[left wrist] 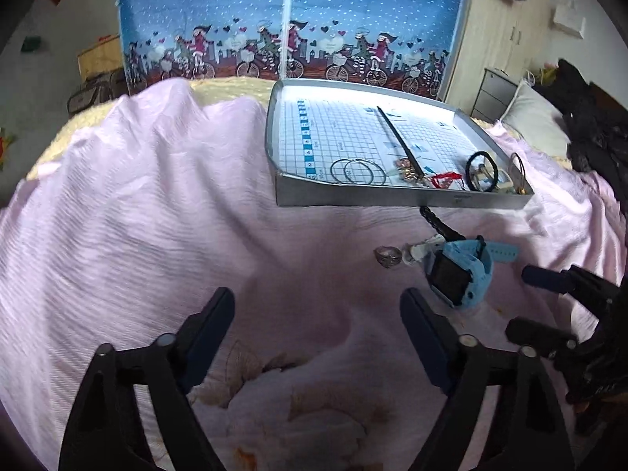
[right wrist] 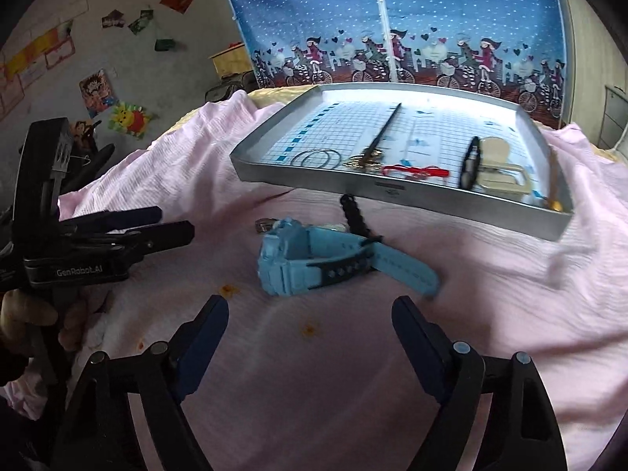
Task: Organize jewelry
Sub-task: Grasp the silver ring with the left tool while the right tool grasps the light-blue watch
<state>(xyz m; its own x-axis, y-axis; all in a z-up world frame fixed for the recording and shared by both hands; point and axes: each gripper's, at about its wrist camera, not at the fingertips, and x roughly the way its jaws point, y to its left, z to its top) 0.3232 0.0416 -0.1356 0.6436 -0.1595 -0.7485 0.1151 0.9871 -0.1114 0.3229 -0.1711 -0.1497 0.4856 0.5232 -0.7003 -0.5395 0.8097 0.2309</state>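
A light blue watch (left wrist: 465,269) (right wrist: 310,261) lies on the pink bedspread, just ahead of both grippers. Beside it sit a silver ring (left wrist: 386,256) (right wrist: 265,224) and a black braided band (left wrist: 435,223) (right wrist: 355,216). The grey tray (left wrist: 392,196) (right wrist: 392,192) behind them holds two hoop earrings (left wrist: 353,171) (right wrist: 316,157), a black hair stick (left wrist: 396,137) (right wrist: 382,129), a red cord (right wrist: 412,170), a black hair tie (left wrist: 482,170) and a cream clip (right wrist: 502,174). My left gripper (left wrist: 318,314) is open over bare cloth. My right gripper (right wrist: 310,320) is open, short of the watch.
The pink bedspread (left wrist: 157,216) covers a bed with folds rising at the left. A blue fabric wardrobe (left wrist: 290,19) stands behind the tray. A pillow (left wrist: 537,117) and dark clothes (left wrist: 596,133) lie at the right. A hand (right wrist: 27,310) holds the left gripper.
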